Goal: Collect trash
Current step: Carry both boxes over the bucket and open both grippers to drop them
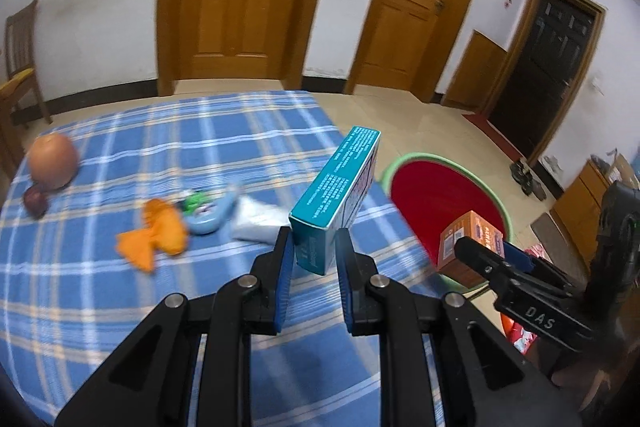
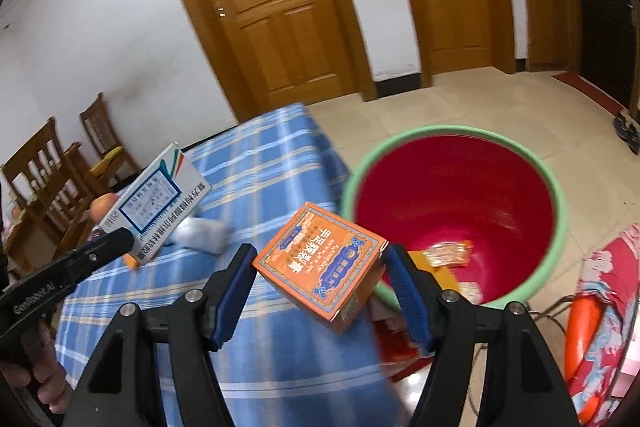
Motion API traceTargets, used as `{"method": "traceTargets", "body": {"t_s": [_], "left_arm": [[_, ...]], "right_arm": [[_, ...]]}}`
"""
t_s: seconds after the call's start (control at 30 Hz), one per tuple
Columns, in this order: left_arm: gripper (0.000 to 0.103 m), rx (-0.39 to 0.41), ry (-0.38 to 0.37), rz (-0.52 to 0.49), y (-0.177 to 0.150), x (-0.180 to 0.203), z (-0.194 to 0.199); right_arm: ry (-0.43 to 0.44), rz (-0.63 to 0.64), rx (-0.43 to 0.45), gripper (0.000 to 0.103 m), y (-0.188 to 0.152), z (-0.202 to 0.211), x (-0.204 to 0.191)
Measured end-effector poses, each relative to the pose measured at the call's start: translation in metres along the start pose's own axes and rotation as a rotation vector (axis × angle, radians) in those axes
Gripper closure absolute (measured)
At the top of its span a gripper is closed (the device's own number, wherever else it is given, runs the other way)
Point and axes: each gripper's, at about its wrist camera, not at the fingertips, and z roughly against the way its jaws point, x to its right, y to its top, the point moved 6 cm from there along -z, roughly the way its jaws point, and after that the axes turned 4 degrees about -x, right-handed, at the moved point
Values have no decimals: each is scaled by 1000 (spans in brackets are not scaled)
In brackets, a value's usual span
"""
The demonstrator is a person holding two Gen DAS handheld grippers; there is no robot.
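Observation:
My left gripper is shut on a teal and white carton and holds it above the table's right edge; the carton also shows in the right wrist view. My right gripper is shut on an orange box, held beside the red basin with a green rim; the box also shows in the left wrist view. The basin stands on the floor and holds some wrappers. Orange peel, a blue wrapper and a white tissue lie on the table.
The table has a blue plaid cloth. An orange fruit and a dark plum sit at its far left. Wooden chairs stand behind the table. A red patterned stool is at the right of the basin.

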Motion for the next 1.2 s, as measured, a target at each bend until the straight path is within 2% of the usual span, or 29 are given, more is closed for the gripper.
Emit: {"method": "traceTargets", "body": {"t_s": [0.37,0.43,0.5,1.03,1.13,1.2], "left_arm": [[83,-54,-46,-95,13,58,-52],[83,-66,-53,-106,12,67,-60],[83,-79,-58,-114,10,73,-69],[82,-142,-83,-180,12,115,-117],[76,-142,-78,-176,14,118,-120],[63,-143,-75,-164,15,118,-120]], "right_arm": [[-93,-113,-19,32,3,-19,80],[-101,-124,-16,23,4,-21,90],[-110,-134,-5,19,5,-20,99],[-101,-212,25,18,1,-5,124],[-104,-222,31,18,0,0,129],[-106,-228,34,18,1,1,130]]}}
